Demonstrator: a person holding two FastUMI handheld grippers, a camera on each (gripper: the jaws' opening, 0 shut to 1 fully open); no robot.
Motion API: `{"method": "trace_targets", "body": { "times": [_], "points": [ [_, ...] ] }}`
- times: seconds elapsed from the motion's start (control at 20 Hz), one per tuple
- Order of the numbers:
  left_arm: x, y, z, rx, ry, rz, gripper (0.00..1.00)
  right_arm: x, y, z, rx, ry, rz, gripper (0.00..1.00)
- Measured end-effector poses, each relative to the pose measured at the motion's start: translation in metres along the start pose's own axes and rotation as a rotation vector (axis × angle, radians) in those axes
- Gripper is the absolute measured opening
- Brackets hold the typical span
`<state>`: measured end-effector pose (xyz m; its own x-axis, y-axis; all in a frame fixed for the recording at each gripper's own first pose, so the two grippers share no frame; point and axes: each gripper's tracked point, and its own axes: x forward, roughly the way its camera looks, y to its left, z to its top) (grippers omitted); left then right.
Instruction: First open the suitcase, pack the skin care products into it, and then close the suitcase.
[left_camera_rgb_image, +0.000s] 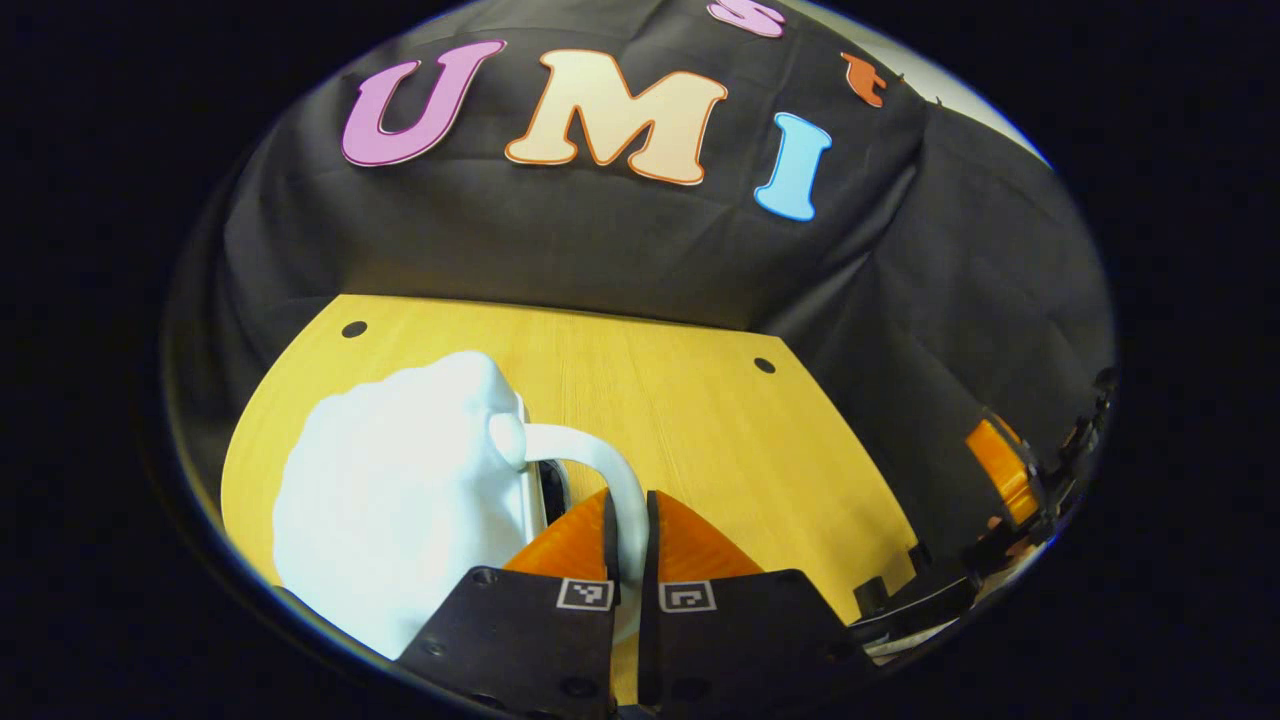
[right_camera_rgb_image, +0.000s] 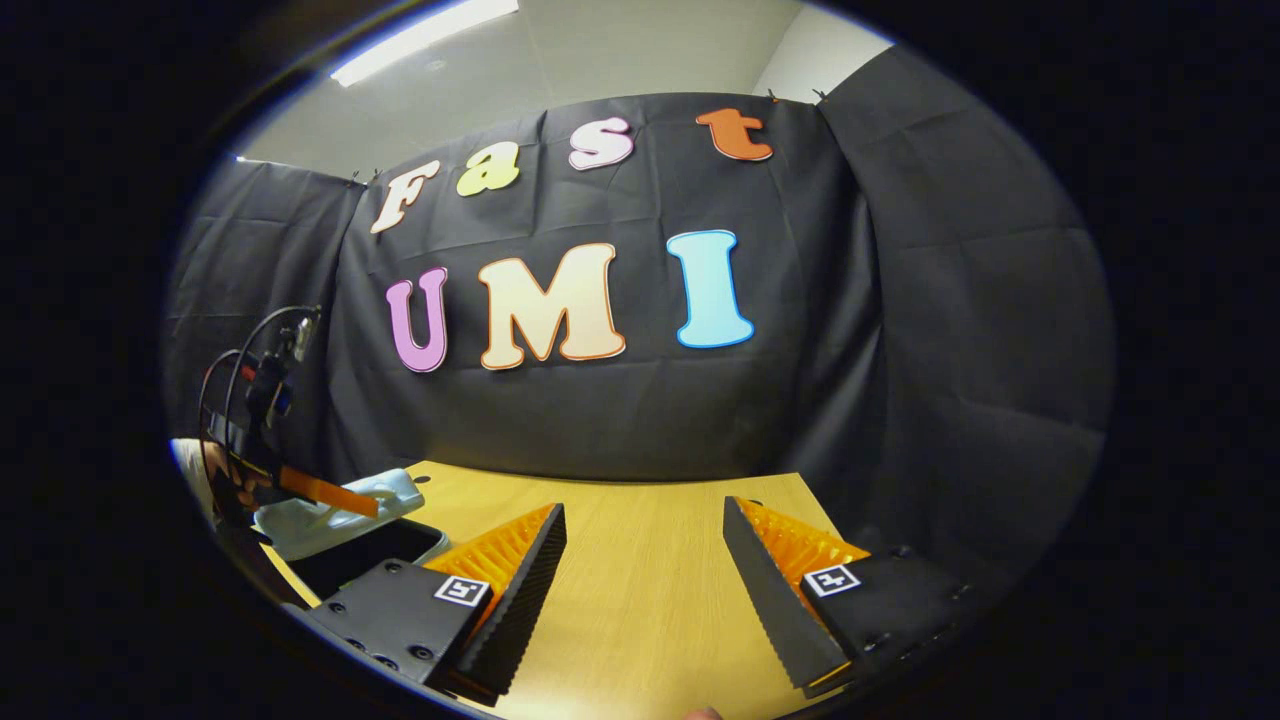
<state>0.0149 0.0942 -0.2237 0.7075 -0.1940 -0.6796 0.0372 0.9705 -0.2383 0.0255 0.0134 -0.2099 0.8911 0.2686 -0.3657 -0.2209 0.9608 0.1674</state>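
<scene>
Left gripper (left_camera_rgb_image: 630, 545): my jaws are clamped on the curved white handle (left_camera_rgb_image: 600, 465) of the white hard-shell suitcase (left_camera_rgb_image: 400, 500).
Right gripper (right_camera_rgb_image: 645, 570): my jaws are spread wide above the yellow wooden table (right_camera_rgb_image: 640, 610).

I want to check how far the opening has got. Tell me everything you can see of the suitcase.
The suitcase is small, white and hard-shelled, looking like glossy plastic, with a curved white handle. It sits on the wooden table. The left gripper has both fingers closed on the handle. In the right gripper view the lid is lifted partway, tilted above the dark inside.
</scene>
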Motion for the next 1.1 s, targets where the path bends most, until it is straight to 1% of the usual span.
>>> {"method": "trace_targets", "body": {
  "times": [0.1, 0.15, 0.2, 0.25, 0.3, 0.35, 0.4, 0.5, 0.55, 0.6, 0.65, 0.8, 0.85, 0.95, 1.0, 1.05, 1.1],
  "points": [
    [0.014, -0.007, -0.016, 0.030, 0.019, 0.036, 0.07, -0.001, -0.009, 0.001, -0.011, -0.004, 0.016, 0.98],
    [0.014, -0.010, -0.022, 0.050, 0.030, 0.064, 0.14, -0.002, -0.014, 0.004, -0.013, -0.011, 0.020, 0.98],
    [0.016, -0.018, -0.023, 0.068, 0.011, 0.076, 0.17, -0.002, -0.021, 0.010, -0.010, -0.022, 0.010, 0.98],
    [0.015, -0.028, -0.021, 0.080, -0.009, 0.076, 0.17, -0.002, -0.029, 0.016, -0.004, -0.035, -0.007, 0.98],
    [0.012, -0.038, -0.016, 0.093, -0.030, 0.079, 0.28, -0.003, -0.033, 0.021, 0.011, -0.040, -0.016, 0.98],
    [0.005, -0.047, -0.009, 0.108, -0.066, 0.091, 0.42, -0.005, -0.036, 0.026, 0.026, -0.045, -0.022, 0.98],
    [-0.004, -0.057, 0.006, 0.130, -0.138, 0.116, 0.53, -0.005, -0.039, 0.032, 0.037, -0.056, -0.030, 0.98],
    [-0.027, -0.068, 0.050, 0.196, -0.329, 0.188, 0.80, -0.004, -0.042, 0.042, 0.032, -0.087, -0.058, 0.98],
    [-0.040, -0.074, 0.071, 0.225, -0.410, 0.205, 0.95, -0.002, -0.043, 0.052, 0.021, -0.116, -0.076, 0.98],
    [-0.044, -0.083, 0.083, 0.237, -0.463, 0.218, 0.99, -0.003, -0.040, 0.059, 0.016, -0.128, -0.085, 0.98],
    [-0.048, -0.096, 0.092, 0.235, -0.500, 0.210, 0.96, -0.003, -0.036, 0.065, 0.016, -0.136, -0.087, 0.97],
    [-0.066, -0.119, 0.118, 0.183, -0.560, 0.155, 0.97, -0.009, -0.021, 0.090, 0.017, -0.172, -0.079, 0.98],
    [-0.072, -0.124, 0.123, 0.183, -0.573, 0.140, 0.97, -0.014, -0.017, 0.099, 0.021, -0.188, -0.086, 0.98],
    [-0.092, -0.130, 0.140, 0.195, -0.640, 0.119, 0.98, -0.025, -0.005, 0.111, 0.037, -0.223, -0.076, 0.97],
    [-0.102, -0.129, 0.144, 0.202, -0.666, 0.125, 0.97, -0.030, 0.000, 0.118, 0.039, -0.246, -0.070, 0.98],
    [-0.109, -0.129, 0.144, 0.212, -0.679, 0.132, 0.97, -0.032, 0.003, 0.120, 0.031, -0.257, -0.073, 0.94],
    [-0.114, -0.127, 0.144, 0.226, -0.693, 0.144, 0.97, -0.035, 0.004, 0.122, 0.025, -0.262, -0.078, 0.97]
  ]
}}
